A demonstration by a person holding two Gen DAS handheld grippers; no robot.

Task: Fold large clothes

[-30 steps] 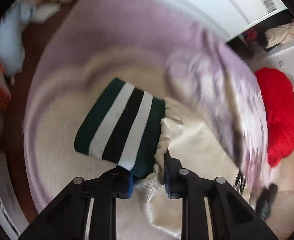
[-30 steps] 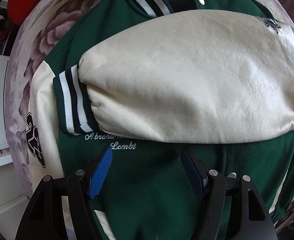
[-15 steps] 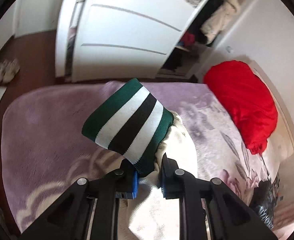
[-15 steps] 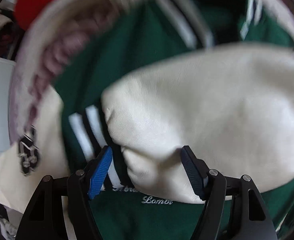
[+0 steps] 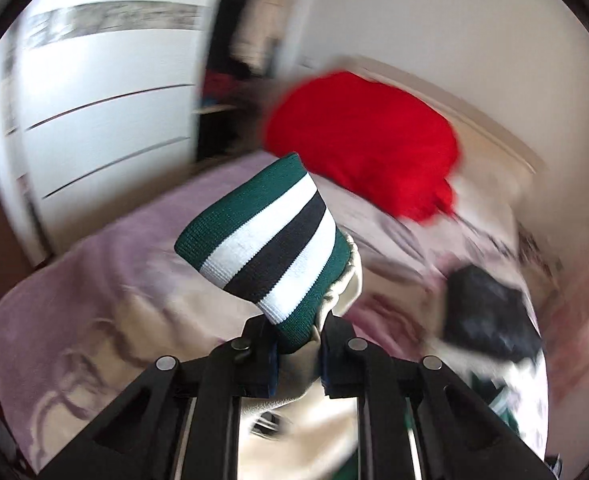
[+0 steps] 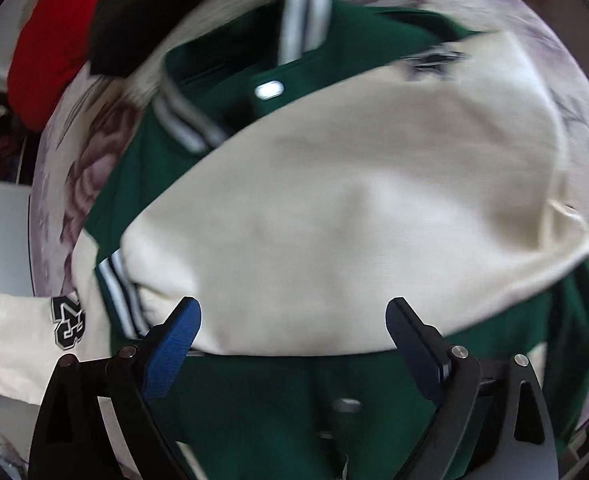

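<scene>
A green varsity jacket (image 6: pixel 254 408) with cream sleeves lies on the lilac floral bedspread (image 6: pixel 74 152). One cream sleeve (image 6: pixel 354 216) is folded across its chest. My right gripper (image 6: pixel 292 340) is open and hovers just above that sleeve's lower edge. My left gripper (image 5: pixel 296 354) is shut on the other sleeve at its green, white and black striped cuff (image 5: pixel 270 240) and holds it lifted above the bed; the cream sleeve (image 5: pixel 294 420) hangs below the fingers.
A red cushion (image 5: pixel 362 156) lies at the head of the bed, also in the right wrist view (image 6: pixel 50 52). A black item (image 5: pixel 490 316) lies beside the jacket's collar. White wardrobe doors (image 5: pixel 102 112) stand beyond the bed.
My left gripper has lifted the striped cuff off the bed and swung toward the red cushion. My right gripper has moved forward over the folded sleeve, still open.
</scene>
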